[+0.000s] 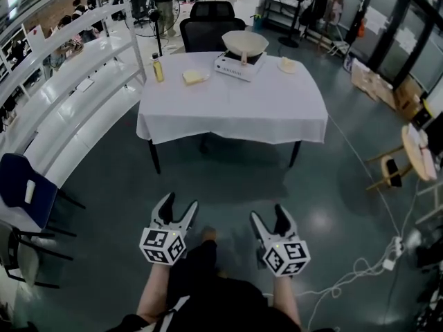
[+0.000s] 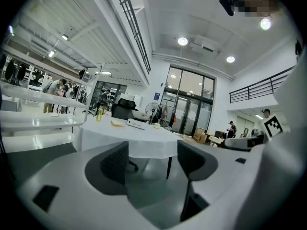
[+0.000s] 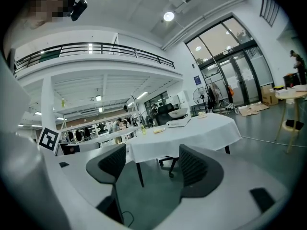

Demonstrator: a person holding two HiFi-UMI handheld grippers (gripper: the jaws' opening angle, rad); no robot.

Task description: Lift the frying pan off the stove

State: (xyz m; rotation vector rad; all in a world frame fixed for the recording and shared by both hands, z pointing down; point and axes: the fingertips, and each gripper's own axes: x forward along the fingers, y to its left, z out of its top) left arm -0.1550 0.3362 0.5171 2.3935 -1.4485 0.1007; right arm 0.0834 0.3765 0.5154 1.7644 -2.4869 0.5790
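Observation:
The cream frying pan sits on a white stove at the far middle of a white-clothed table. Both grippers hang low in front of the person, well short of the table, over the grey floor. My left gripper is open with nothing between its fingers. My right gripper is also open and empty. In the right gripper view the pan and stove show far off beyond the gripper. The left gripper view shows the gripper aimed at the table.
On the table also stand a yellow bottle, a yellow pad and a small pale item. Black office chairs stand behind it. White shelving and a blue chair lie left; a wooden stool and floor cables right.

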